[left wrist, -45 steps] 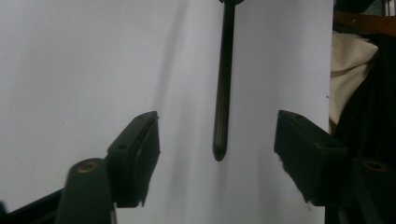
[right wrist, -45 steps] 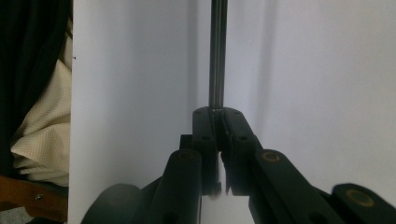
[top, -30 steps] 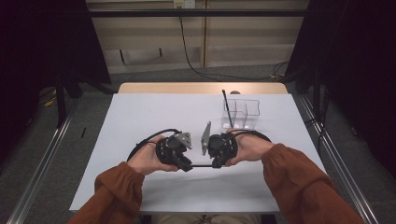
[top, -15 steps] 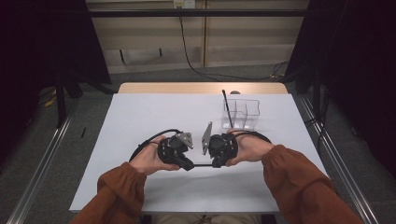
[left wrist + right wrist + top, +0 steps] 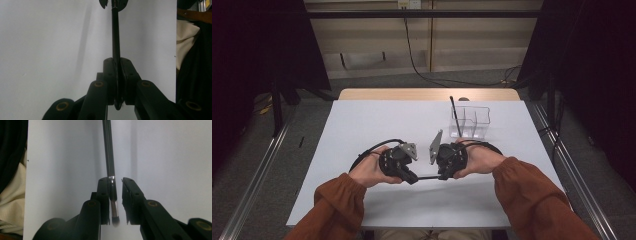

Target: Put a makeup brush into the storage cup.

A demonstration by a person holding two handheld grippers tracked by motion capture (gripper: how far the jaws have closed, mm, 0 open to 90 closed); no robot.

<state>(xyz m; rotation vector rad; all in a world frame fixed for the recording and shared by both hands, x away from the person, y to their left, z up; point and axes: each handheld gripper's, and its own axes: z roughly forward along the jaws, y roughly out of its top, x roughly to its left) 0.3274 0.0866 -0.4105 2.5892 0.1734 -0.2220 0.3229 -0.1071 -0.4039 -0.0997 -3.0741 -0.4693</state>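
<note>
A thin black brush (image 5: 427,177) with a silver ferrule lies level between my two grippers, just above the white table (image 5: 362,125). My left gripper (image 5: 413,178) is shut on the handle end; in the left gripper view the pads (image 5: 110,72) press the brush (image 5: 115,37) from both sides. My right gripper (image 5: 441,176) faces it. In the right gripper view its jaws have just been opening: the bristle end of the brush (image 5: 108,150) rests against one pad (image 5: 103,192), with a gap to the other, so the right gripper (image 5: 115,181) is open.
A clear plastic organiser (image 5: 472,122) with compartments stands at the back right of the table, a black stick (image 5: 454,112) upright in it. Cables loop from both grippers across the table. The person's orange sleeves (image 5: 532,200) come in from the bottom edge.
</note>
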